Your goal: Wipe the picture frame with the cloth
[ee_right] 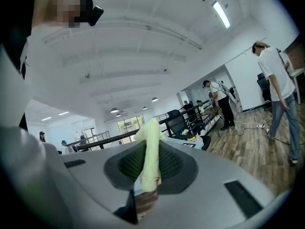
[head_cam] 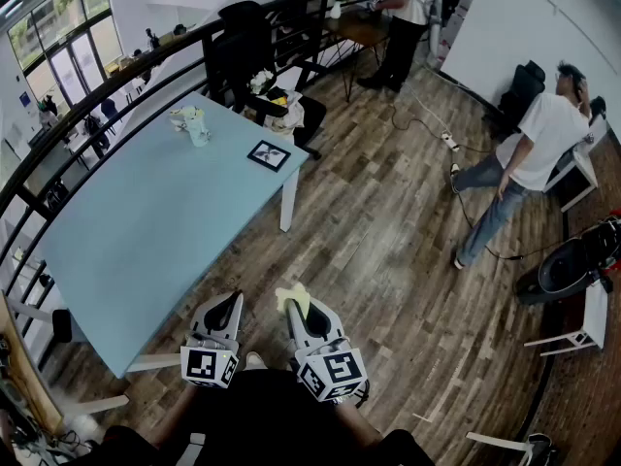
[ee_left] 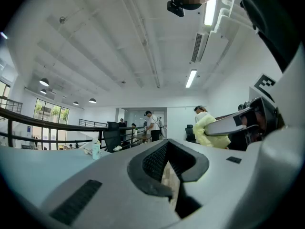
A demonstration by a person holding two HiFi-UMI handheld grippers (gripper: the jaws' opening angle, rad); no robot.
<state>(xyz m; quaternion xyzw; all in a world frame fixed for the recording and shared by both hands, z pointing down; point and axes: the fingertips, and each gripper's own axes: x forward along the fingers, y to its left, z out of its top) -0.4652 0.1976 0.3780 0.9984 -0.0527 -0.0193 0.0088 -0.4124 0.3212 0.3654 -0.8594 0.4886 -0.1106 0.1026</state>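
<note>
Gripping a pale yellow cloth [ee_right: 149, 144], the right gripper [ee_right: 148, 165] has its jaws pressed together on the fabric. The cloth stands up from between them in a narrow fold. In the head view the cloth [head_cam: 294, 298] shows as a small tuft at the tip of the right gripper [head_cam: 297, 311].

The left gripper [ee_left: 169, 170] has its jaws brought together with nothing between them. Only a thin slit of floor shows at the seam.

In the head view both tools are held side by side, the left gripper [head_cam: 229, 304] just beside the right. Both are over the wood plank floor [head_cam: 388, 250], off the near right corner of the light blue tabletop [head_cam: 136, 241] and clear of it.

The black rectangular picture frame [head_cam: 269, 154] lies flat at the far right corner of the tabletop, close to its right edge and well apart from both grippers.

A small clear bottle [head_cam: 198, 127] stands near the far edge, left of the frame. A black office chair [head_cam: 245, 51] stands beyond the far edge.

A person in a white shirt [head_cam: 539, 139] stands on the floor, well to the right.
</note>
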